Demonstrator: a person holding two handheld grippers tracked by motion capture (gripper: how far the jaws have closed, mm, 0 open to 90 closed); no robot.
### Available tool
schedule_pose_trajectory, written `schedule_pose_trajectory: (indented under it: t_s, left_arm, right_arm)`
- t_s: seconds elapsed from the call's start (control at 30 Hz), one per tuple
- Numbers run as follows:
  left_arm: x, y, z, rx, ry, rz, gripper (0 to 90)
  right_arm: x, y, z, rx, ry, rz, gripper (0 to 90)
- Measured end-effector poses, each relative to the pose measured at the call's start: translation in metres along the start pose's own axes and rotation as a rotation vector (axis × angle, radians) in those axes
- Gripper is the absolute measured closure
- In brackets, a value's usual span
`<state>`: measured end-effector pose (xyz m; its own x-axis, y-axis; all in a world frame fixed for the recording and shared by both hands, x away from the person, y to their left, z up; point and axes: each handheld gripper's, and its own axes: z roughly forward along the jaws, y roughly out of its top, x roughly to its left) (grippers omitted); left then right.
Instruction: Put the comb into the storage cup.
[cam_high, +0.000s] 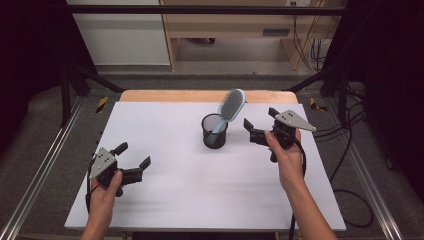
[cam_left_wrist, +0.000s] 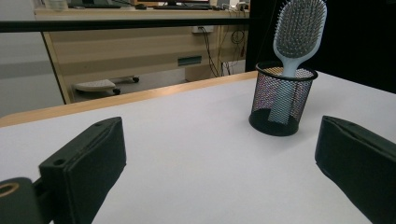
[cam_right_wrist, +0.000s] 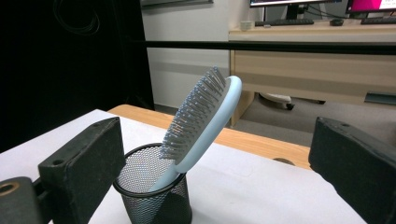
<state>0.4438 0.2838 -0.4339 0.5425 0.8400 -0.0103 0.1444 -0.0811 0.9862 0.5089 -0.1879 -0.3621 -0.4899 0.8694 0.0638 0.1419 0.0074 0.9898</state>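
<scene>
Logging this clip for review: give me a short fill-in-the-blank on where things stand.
1. The hairbrush stands handle-down in the mesh ____.
2. The brush's bristled head leans toward the ____ tool.
3. Both tools, including the left tool, have their jaws ____.
4. The cup rests on the white ____.

Missing words: cup; right; open; table

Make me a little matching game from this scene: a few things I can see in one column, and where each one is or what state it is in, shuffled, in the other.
Things:
1. hairbrush
2. mesh cup
3. left gripper
4. right gripper

Places or states:
A. held open just right of the cup
B. stands in the cup, handle down, leaning
C. held open near the table's front left
D. black, upright near the middle of the white table

Pairs: 1-B, 2-D, 3-C, 4-A
</scene>
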Motion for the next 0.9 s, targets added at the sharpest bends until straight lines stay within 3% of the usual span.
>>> schedule_pose_trajectory:
  t_s: [0.47,0.9]
  left_arm:
    - [0.012,0.000,-0.011,-0.022,0.020,-0.013,1.7]
    - [0.017,-0.001,-0.022,-0.048,0.018,-0.017,1.5]
  right_arm:
    - [-0.006,-0.014,-0.025,-0.005,-0.005,-0.083,3.7]
    - [-0.022,-0.038,-0.063,-0.005,-0.033,-0.104,3.4]
